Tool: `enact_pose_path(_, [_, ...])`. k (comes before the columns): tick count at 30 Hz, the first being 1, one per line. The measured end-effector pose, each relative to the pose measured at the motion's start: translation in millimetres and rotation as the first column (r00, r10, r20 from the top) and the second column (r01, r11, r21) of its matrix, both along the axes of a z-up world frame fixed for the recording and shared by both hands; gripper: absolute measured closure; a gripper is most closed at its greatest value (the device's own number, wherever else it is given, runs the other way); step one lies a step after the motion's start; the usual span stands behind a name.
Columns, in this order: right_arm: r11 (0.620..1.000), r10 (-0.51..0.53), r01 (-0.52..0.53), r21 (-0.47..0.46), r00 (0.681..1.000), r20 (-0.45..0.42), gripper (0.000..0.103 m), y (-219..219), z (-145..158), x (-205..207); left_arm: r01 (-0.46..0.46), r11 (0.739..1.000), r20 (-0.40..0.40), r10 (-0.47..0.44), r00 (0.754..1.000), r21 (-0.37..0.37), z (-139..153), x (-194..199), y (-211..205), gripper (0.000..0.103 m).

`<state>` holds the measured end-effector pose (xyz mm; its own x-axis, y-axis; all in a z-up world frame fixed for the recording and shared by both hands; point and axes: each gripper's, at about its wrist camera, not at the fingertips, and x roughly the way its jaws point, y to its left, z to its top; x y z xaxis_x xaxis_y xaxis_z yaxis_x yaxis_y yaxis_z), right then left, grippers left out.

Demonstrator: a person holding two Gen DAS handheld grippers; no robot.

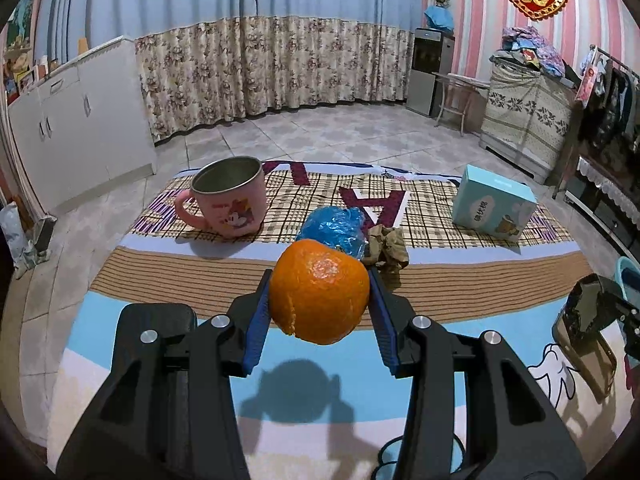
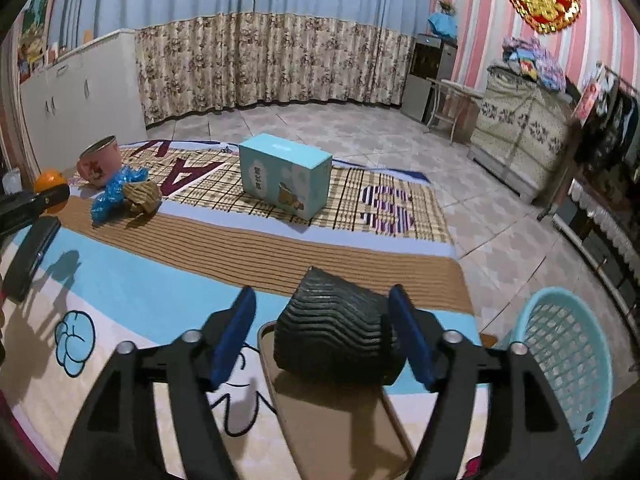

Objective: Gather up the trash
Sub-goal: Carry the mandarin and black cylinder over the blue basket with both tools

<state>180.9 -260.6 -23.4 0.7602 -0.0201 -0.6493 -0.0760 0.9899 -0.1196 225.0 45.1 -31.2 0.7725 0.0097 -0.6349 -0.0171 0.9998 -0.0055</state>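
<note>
- While an orange peel [image 1: 319,291] is pinched between the blue pads of the left gripper [image 1: 319,304], it is held clear above the patterned bed cover [image 1: 168,280]; its shadow is cast on the cover below.
- Landmark: a teal cardboard box [image 2: 285,176] is stood on the plaid part of the cover.
- A crumpled blue plastic wrapper [image 2: 114,192] is laid left of the box, touching a crumpled brown paper wad [image 2: 143,197] on its box-facing side.
- A pink cartoon mug [image 1: 230,196] with a metal lining is stood upright further left of the box, beyond the wrapper.
- A black ridged piece of packaging [image 2: 340,334] is seen nearer the camera than the box, resting on a brown tray [image 2: 340,424]; it lies between the pads of the right gripper [image 2: 324,332].
- The right gripper's jaws are spread: the right pad is seen at the piece's edge, the left pad is well apart from it. No grip is shown.
- A light-blue plastic basket [image 2: 568,364] is set right of the box and nearer the camera, off the cover's edge, beside the tray.
</note>
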Motion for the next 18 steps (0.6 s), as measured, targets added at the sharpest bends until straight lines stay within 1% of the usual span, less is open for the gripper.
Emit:
enact_pose_path(2, [1.0, -0.005, 0.005, -0.011, 1.0, 0.017, 0.026, -2, 6, -4, 0.004, 1.0, 0.001, -0.004, 1.0, 0.006, 0, -1, -1, 0.059])
enact_pose_path(3, [1.0, -0.009, 0.01, -0.016, 1.0, 0.026, 0.025, -3, 9, -7, 0.005, 1.0, -0.001, -0.005, 1.0, 0.003, 0, -1, -1, 0.059])
enact_pose_path(4, [1.0, -0.017, 0.018, -0.024, 0.999, 0.041, 0.022, -6, 13, -11, 0.005, 1.0, -0.003, -0.005, 1.0, 0.0, 0, 0, -2, 0.059])
enact_pose_path(5, [0.999, -0.026, 0.028, -0.031, 0.998, 0.054, 0.017, -9, 15, -16, 0.004, 1.0, -0.005, -0.004, 1.0, -0.005, 0, 0, -1, 0.059])
enact_pose_path(7, [0.999, -0.039, 0.042, -0.033, 0.997, 0.071, 0.016, -16, 19, -25, 0.004, 1.0, -0.004, -0.004, 1.0, -0.012, 1, 0, -1, 0.059])
enact_pose_path(9, [0.998, -0.048, 0.05, -0.028, 0.997, 0.066, 0.014, -23, 18, -31, 0.007, 1.0, 0.001, -0.007, 1.0, -0.015, 2, -1, -2, 0.059])
enact_pose_path(10, [0.998, -0.054, 0.056, -0.024, 0.997, 0.058, 0.01, -27, 15, -33, 0.007, 1.0, 0.002, -0.007, 1.0, -0.015, 3, -1, -3, 0.059])
enact_pose_path(14, [0.998, -0.054, 0.055, -0.013, 0.998, 0.025, 0.009, -29, -1, -35, 0.008, 1.0, -0.001, -0.008, 1.0, -0.019, 3, -2, -4, 0.059])
enact_pose_path(18, [0.997, -0.067, 0.067, -0.026, 0.998, -0.007, 0.009, -27, -18, -24, 0.014, 1.0, -0.007, -0.014, 1.0, -0.012, 1, -2, -8, 0.059])
